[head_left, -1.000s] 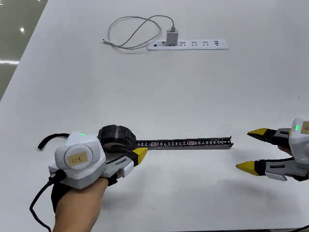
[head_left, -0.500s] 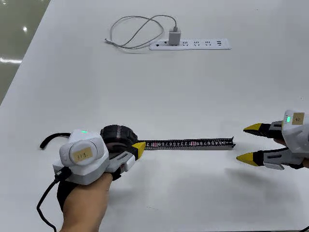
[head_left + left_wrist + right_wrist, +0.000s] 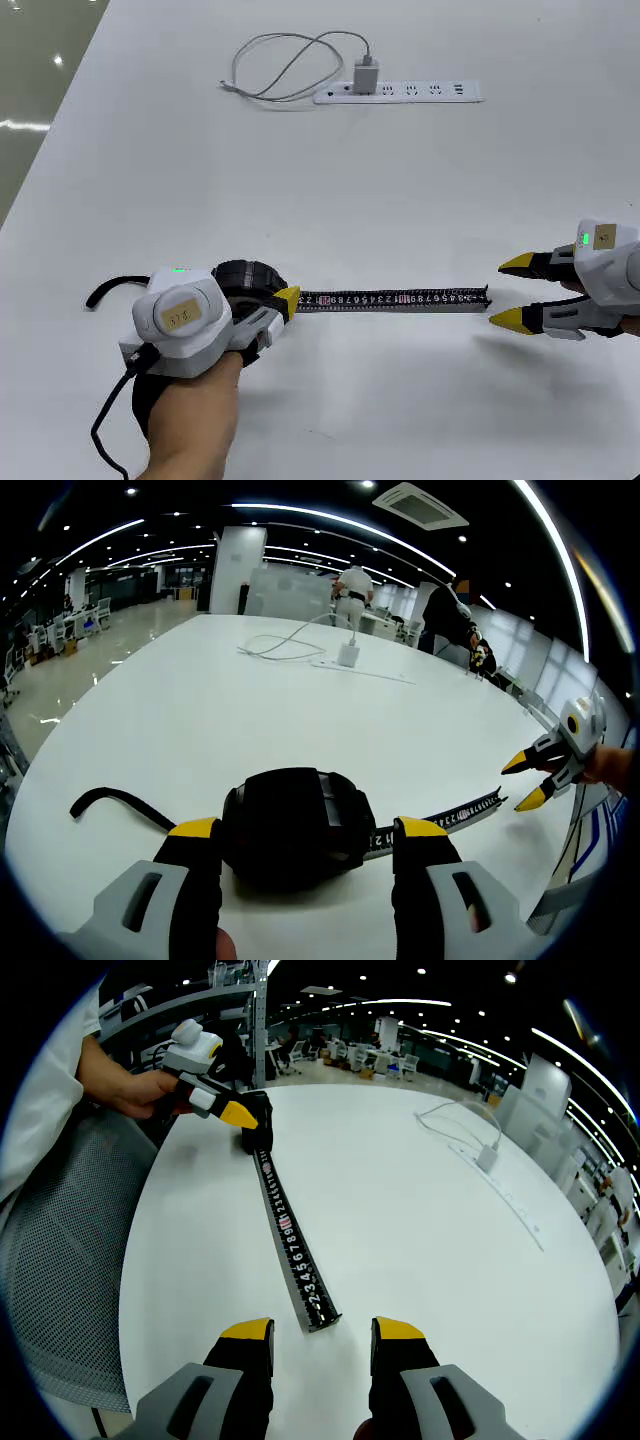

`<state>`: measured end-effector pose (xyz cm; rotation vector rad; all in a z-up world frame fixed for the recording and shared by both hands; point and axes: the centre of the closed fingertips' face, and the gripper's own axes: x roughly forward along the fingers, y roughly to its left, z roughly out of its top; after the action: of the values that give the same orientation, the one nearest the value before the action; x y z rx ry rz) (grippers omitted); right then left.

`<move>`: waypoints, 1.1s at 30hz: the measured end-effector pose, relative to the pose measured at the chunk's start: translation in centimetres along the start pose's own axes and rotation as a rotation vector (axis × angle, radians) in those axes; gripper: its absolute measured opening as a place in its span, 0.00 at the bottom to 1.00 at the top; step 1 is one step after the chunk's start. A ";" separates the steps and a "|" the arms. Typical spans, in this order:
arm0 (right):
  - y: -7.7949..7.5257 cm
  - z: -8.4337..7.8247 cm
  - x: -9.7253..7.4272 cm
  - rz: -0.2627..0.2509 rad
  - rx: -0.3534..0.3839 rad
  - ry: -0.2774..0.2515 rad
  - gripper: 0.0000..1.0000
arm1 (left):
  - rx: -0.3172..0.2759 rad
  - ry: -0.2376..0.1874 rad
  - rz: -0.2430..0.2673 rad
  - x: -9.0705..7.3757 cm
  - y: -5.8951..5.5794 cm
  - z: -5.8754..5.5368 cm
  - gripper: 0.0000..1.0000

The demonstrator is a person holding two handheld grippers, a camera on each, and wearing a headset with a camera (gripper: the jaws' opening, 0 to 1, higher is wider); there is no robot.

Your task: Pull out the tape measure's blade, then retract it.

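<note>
A white workbench [image 3: 400,180] spreads across the whole scene. At its near left, the left gripper [image 3: 308,832], held in a person's hand [image 3: 190,420], has its yellow-tipped jaws closed against the two sides of the tape measure's round black case [image 3: 245,280], which sits on the surface between them. At the near right, the right gripper [image 3: 510,292] points left towards the tape. Its jaws stand moderately apart with nothing held between them. The blade [image 3: 400,298] is drawn out of the case and lies flat on the bench, running rightward in a straight line with its numbers facing up. Its hooked end [image 3: 484,295] rests just short of the gap between the right gripper's tips, touching neither one. Far across the bench lies a white power strip [image 3: 410,92]. A grey cable [image 3: 290,60] loops to its left, and a white charger [image 3: 366,76] is plugged into the strip's left end. A black strap [image 3: 110,290] trails leftward from the case along the surface.
</note>
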<state>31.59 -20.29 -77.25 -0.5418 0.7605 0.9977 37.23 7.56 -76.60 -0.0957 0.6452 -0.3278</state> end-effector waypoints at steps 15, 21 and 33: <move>-0.1 -0.2 1.1 0.051 -0.033 0.025 0.31 | -0.004 0.006 0.025 0.2 0.4 -0.1 0.62; -0.1 -0.3 1.5 0.070 -0.045 0.037 0.29 | -0.003 0.010 0.031 0.3 0.7 -0.2 0.60; 0.1 -0.5 2.0 0.107 -0.062 0.056 0.24 | -0.001 0.010 0.027 0.4 0.6 -0.2 0.59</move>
<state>32.04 -19.52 -79.16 -0.5902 0.8172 1.1116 37.52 8.00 -77.09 -0.0862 0.6562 -0.3017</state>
